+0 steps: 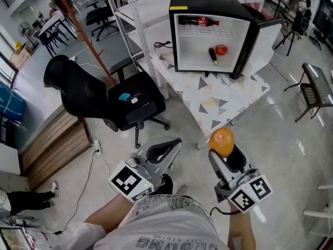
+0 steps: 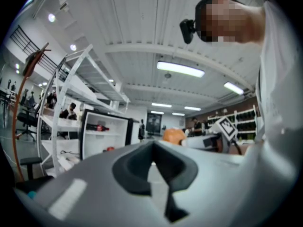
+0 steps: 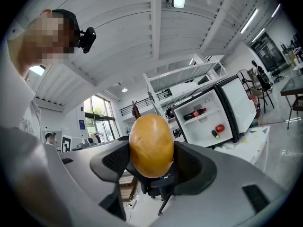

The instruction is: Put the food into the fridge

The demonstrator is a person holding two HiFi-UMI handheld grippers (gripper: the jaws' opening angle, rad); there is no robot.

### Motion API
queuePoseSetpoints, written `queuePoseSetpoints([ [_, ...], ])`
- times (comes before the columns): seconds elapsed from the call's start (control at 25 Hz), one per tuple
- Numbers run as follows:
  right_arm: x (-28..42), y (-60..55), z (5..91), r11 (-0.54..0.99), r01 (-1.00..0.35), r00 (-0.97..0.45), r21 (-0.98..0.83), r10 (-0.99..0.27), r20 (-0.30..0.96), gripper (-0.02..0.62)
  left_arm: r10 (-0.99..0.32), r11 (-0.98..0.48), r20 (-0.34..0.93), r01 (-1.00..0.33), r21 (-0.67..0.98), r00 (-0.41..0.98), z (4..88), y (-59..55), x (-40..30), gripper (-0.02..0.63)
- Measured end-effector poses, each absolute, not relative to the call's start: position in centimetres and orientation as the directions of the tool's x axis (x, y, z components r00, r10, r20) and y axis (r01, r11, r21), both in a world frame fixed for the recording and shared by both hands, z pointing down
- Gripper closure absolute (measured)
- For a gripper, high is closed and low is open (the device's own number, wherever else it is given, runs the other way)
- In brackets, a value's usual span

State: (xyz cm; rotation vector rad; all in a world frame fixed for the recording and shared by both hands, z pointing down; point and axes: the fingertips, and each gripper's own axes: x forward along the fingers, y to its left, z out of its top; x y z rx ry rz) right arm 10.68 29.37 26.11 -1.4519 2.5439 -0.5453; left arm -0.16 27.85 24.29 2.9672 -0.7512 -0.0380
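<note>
**Task status**

- The fridge (image 1: 208, 1) stands open on the desk (image 1: 208, 100) at the far side of the scene, with its door swung to the right.
- Three items lie inside it:
  - a bottle (image 1: 197, 21) on its side on the upper shelf
  - a red round fruit (image 1: 221, 49) on the lower level
  - a dark elongated item (image 1: 213, 55) just left of the red fruit. What it is cannot be told.
- The orange (image 1: 221, 142) is not yet stored. It is near the person, well apart from the fridge, pinched between the jaws of the right hand-held gripper (image 1: 227, 152). The right gripper view shows a pad pressed on each side of the fruit.
- The left hand-held gripper (image 1: 165, 149) has its jaws pressed together with nothing between them. It sits near the person, to the left of the right one.
- Judgement: the task is partly complete. What remains is to carry the orange across to the fridge, place it on a shelf and release it. No other loose food shows in these views.

**Item count**

| Item | Count |
|---|---|
| Fridge | 1 |
| Orange, held | 1 |
| Bottle | 1 |
| Red round fruit | 1 |
| Dark elongated item | 1 |
| Hand-held gripper | 2 |
</note>
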Motion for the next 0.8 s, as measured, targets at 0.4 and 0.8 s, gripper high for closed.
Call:
queuePoseSetpoints([
  [0.4,10.5,25.1,27.0,0.464,-0.799,-0.519,-0.382,-0.853,0.049,0.318,-0.484,-0.871,-0.01,-0.481,0.096,0.875,25.4,23.5,-0.6,0.6],
  [0.8,9.7,17.1,28.1,0.442,-0.809,-0.504,-0.387,-0.861,0.071,0.318,-0.471,-0.877,-0.004,-0.468,0.109,0.882,26.1,15.2,-1.3,0.6],
])
